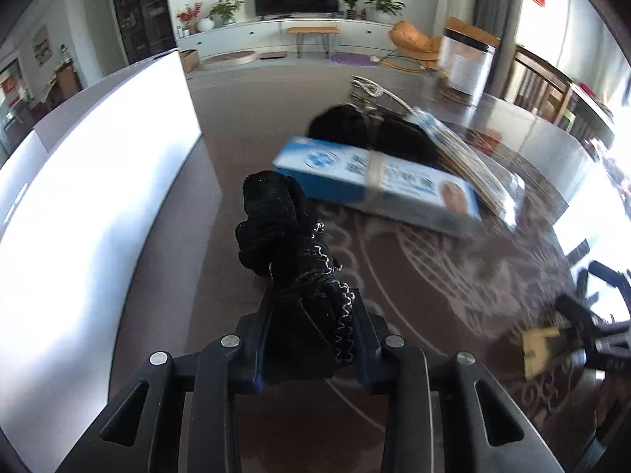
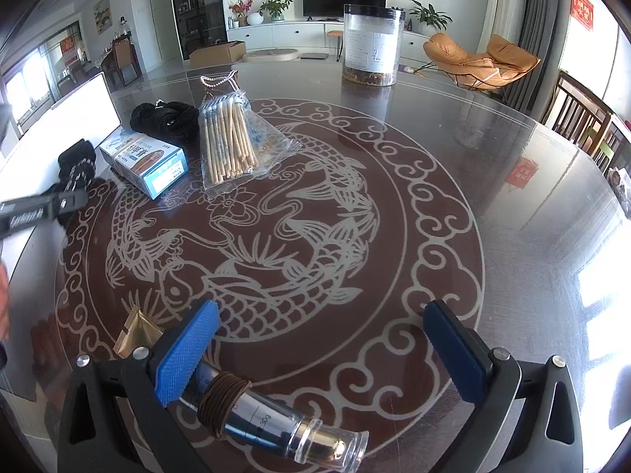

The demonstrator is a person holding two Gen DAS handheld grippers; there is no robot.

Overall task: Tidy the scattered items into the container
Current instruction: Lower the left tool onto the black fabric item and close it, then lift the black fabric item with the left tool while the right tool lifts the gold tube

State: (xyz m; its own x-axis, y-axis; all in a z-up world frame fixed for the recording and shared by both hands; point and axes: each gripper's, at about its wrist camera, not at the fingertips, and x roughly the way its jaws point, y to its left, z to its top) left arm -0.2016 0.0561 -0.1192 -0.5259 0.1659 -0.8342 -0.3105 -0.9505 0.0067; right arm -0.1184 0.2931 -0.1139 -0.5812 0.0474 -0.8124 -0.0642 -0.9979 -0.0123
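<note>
My left gripper [image 1: 311, 339] is shut on a black knitted glove [image 1: 284, 228] and holds it above the table, right beside the white container [image 1: 102, 197] on its left. In the right wrist view that glove [image 2: 77, 165] shows at the left, next to the container [image 2: 79, 106]. A blue and white box [image 1: 374, 177] lies ahead, with a black fabric bundle [image 1: 355, 126] and a bag of wooden sticks [image 2: 228, 134] behind it. My right gripper [image 2: 323, 339] is open over the table. A clear tube wound with a brown band [image 2: 276, 421] lies under its left finger.
A gold sachet [image 2: 136, 331] lies near the right gripper's left finger. A tall clear jar [image 2: 372, 45] stands at the far side of the round glass table [image 2: 512, 181]. A bead necklace [image 2: 219, 79] lies behind the sticks. Wooden chairs stand at the right.
</note>
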